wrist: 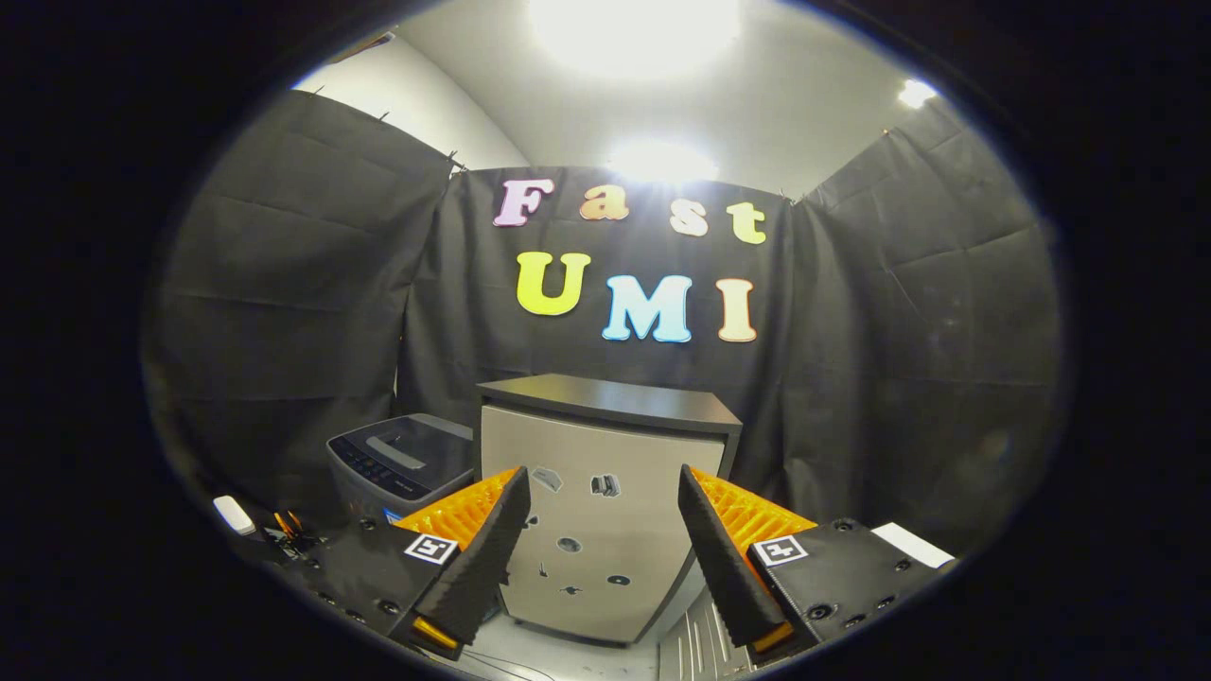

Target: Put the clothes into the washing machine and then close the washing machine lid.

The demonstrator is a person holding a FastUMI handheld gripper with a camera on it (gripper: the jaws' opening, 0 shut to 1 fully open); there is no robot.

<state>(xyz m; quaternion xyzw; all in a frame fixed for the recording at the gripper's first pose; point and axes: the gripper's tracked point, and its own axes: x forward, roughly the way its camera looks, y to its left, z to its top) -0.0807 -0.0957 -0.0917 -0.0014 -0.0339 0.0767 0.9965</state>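
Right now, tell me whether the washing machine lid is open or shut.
Shut: the lid lies flat on the washing machine, left of the cabinet. The gripper is open, nothing between its fingers.

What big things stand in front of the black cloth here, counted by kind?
Washing machines: 1, the grey washing machine, lid down, left of the cabinet.
Cabinets: 1, the beige cabinet with a dark top, straight beyond the fingers.
Grippers: 1, the gripper, open, fingers empty.
Total: 3.
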